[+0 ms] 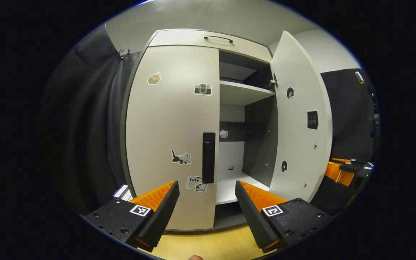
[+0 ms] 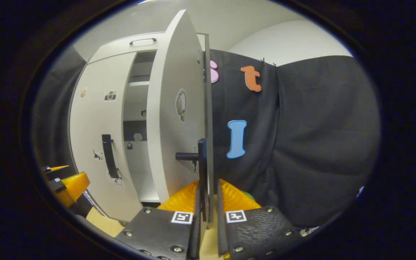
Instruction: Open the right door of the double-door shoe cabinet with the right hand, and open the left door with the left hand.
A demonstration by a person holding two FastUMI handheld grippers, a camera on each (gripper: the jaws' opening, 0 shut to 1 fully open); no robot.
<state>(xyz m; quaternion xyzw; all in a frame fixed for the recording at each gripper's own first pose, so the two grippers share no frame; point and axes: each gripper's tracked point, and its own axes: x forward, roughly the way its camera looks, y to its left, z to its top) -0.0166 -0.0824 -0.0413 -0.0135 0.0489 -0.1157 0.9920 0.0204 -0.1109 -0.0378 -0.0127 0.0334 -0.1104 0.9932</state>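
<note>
The white shoe cabinet has its left door [image 1: 172,119] closed, with a black vertical handle [image 1: 208,157] at its right edge. The right door [image 1: 298,137] stands swung wide open, showing shelves [image 1: 242,92] inside. My left gripper [image 1: 206,183] is open, a short way in front of the left door's handle and level with its lower end, touching nothing. In the right gripper view the right door [image 2: 172,126] is seen edge-on. My right gripper [image 2: 208,187] is shut on its black handle [image 2: 201,159] at the door's edge. The closed left door [image 2: 92,126] shows beyond.
Black cloth [image 2: 302,137] hangs to the right of the open door and another curtain [image 1: 92,119] to the cabinet's left. A drawer with a handle [image 1: 218,37] tops the cabinet. Light wooden floor [image 1: 208,245] lies below. The other gripper [image 1: 349,171] is beside the open door.
</note>
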